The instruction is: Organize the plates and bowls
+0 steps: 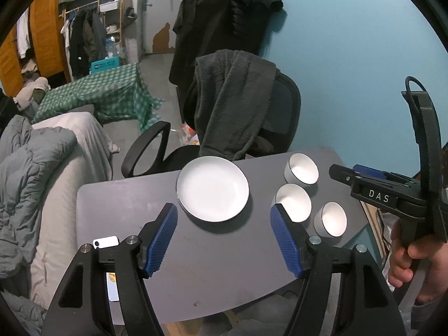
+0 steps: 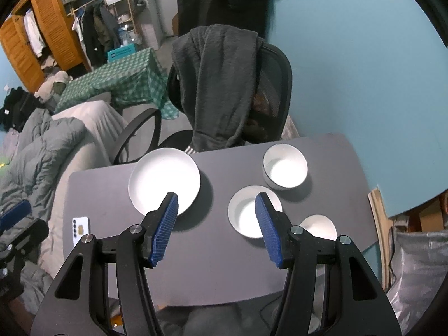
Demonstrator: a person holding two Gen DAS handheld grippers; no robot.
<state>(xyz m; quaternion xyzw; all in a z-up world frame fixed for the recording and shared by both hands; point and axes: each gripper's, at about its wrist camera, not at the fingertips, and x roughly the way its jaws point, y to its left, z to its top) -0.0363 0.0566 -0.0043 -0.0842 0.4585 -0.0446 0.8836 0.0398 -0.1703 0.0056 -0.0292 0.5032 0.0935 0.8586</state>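
A: How many dishes are on the counter (image 1: 134, 204)?

B: Four. One white plate (image 1: 213, 188) toward the far left edge, and three white bowls to its right: a far bowl (image 1: 301, 168), a middle bowl (image 1: 294, 202) and a near bowl (image 1: 330, 219) that is the smallest. The three stand in a slanted row, each just beside the next, none stacked. A white phone (image 1: 105, 242) lies on the counter's near left corner.

A: And the claws?

B: Two. The left claw (image 1: 224, 240) hangs above the near half of the counter, its blue pads (image 1: 162, 240) spread wide with nothing between them, pointed at the gap between plate and bowls. The right claw (image 2: 217, 229) is likewise wide open and empty, held over the counter, its left pad tip in line with the plate's near rim and its right pad (image 2: 268, 228) overlapping the middle bowl; I cannot tell whether it touches.

A: Does one view give more than the other?

B: The left wrist view shows the right claw from the side at the right edge, with the person's hand (image 1: 406, 254) wrapped around its handle. The right wrist view shows the phone's back with its row of lenses, and a blue pad of the left claw at the far left edge. Both show the office chair (image 2: 274, 84) behind the counter, draped with a grey hoodie (image 2: 215, 84).
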